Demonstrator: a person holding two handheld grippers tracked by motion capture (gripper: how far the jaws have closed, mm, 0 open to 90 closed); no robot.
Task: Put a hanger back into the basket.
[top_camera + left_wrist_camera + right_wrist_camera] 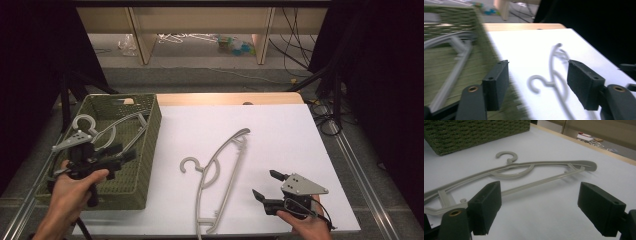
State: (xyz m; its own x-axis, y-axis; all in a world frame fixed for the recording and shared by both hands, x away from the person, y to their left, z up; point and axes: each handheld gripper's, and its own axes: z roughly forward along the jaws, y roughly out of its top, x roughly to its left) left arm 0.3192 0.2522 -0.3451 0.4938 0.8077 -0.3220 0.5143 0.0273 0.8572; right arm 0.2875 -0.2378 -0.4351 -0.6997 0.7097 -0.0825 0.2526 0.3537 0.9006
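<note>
Looks like hangers-into-basket job. One grey plastic hanger point(112, 127) already in green woven basket point(150, 145). Left gripper point(122, 155) over basket, jaws apart, empty. Right gripper point(265, 186) released too. Next: grab 2nd grey hanger point(220, 172) lying on white tabletop point(280, 130) btw them.

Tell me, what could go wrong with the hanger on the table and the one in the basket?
The hanger on the white sheet sticks slightly past the near edge, so a clumsy nudge from the open right tongs might tip it off. In the basket, the other hanger leans on the rim, so its hook could catch the weave. The open left tongs hang over that rim and might bump it.
</note>
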